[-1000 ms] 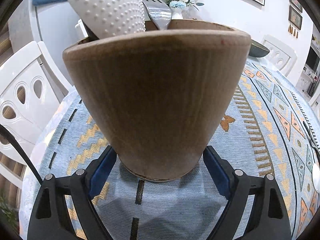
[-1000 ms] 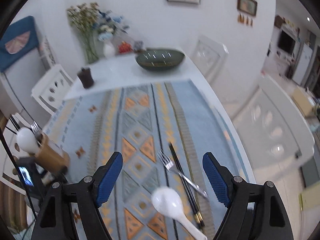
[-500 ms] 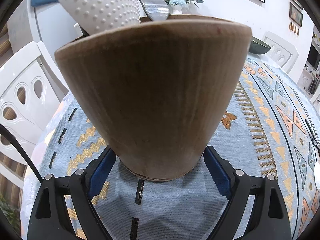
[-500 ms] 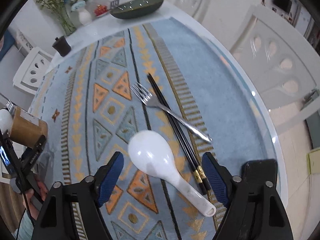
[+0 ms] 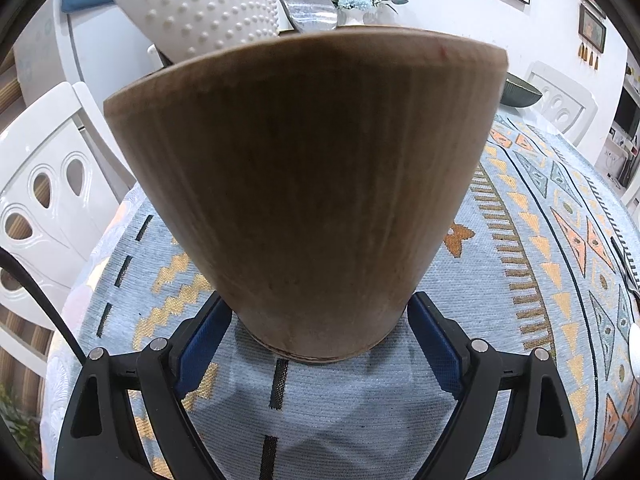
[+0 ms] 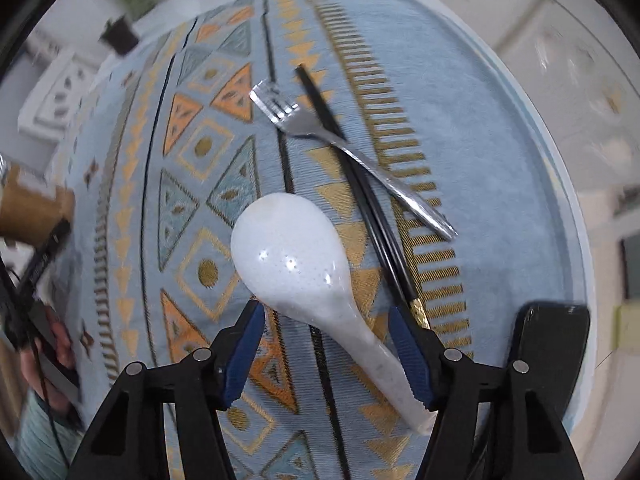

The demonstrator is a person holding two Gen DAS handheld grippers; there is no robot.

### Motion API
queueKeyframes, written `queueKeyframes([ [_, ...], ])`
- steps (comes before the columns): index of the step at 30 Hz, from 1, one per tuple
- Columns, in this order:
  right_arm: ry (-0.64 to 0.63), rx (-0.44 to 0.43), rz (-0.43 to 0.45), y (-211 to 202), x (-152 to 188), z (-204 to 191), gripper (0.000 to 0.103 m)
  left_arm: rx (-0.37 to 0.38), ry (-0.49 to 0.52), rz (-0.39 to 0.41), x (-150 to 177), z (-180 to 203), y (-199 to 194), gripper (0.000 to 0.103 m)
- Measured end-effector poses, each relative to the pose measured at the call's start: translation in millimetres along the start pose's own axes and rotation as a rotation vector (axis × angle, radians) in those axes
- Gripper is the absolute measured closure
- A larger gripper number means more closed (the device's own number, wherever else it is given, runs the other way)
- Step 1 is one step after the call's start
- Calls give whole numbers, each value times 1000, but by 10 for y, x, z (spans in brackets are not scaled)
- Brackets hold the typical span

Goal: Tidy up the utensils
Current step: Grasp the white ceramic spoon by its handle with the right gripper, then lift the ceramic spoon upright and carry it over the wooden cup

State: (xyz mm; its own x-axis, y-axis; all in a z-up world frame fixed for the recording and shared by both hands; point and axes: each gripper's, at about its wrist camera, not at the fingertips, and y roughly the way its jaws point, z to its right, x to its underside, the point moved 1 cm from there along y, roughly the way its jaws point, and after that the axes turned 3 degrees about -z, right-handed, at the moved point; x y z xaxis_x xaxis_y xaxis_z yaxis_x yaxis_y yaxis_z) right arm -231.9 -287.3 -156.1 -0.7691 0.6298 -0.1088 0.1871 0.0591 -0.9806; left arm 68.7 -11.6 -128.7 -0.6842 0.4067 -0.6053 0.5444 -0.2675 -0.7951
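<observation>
Light: bright, even indoor light on white walls.
Shadows: soft grey patch on the cloth (image 5: 352,412) below the holder (image 5: 312,184), whose near face is dim.
Glare: small highlights on the spoon (image 6: 294,258) and fork (image 6: 344,146).
Blur: right wrist view smeared toward its rim, sharper at centre; left wrist view crisp.
Distortion: fisheye bulge, dark vignette in corners.

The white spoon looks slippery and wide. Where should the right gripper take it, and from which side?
Probably the handle: on the white spoon it is the narrow part, already lying between the open jaws of the right gripper. Come straight down from above, closing across the handle, clear of the chopsticks alongside.
</observation>
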Motion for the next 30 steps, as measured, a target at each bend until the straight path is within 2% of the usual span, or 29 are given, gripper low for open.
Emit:
queueKeyframes([
  [2,-19,-6,-40,85,-26,-3,39,0,0,-2,-2,12,11,14],
  [4,-60,11,-51,109,-59,-69,35,0,-1,-3,5,39,5,14],
  [6,-83,57,-61,141,-95,-146,35,-3,1,-5,4,51,18,14],
  [8,-95,79,-59,130,-127,-216,43,-7,3,-6,5,71,29,14],
  [10,-88,65,-62,73,-169,-315,70,-6,2,-7,3,56,60,14],
  [12,-39,-20,-72,2,-201,-346,79,-8,2,-9,2,51,84,14],
  [13,-4,-90,-72,-40,-219,-350,88,-9,2,-10,2,57,92,14],
  [14,25,-149,-70,-72,-240,-351,90,-10,3,-11,4,59,98,14],
  [16,59,-209,-63,-105,-282,-347,91,-11,4,-12,10,64,110,14],
  [19,63,-196,-69,-54,-329,-341,91,-14,7,-14,14,73,126,14],
  [22,71,-232,-83,-7,-292,-348,91,-15,8,-15,18,82,137,14],
  [27,44,-237,-11,-112,-315,-504,91,-16,10,-15,21,85,140,14],
  [30,41,-195,21,-189,-364,-519,91,-17,11,-16,22,93,141,14],
])
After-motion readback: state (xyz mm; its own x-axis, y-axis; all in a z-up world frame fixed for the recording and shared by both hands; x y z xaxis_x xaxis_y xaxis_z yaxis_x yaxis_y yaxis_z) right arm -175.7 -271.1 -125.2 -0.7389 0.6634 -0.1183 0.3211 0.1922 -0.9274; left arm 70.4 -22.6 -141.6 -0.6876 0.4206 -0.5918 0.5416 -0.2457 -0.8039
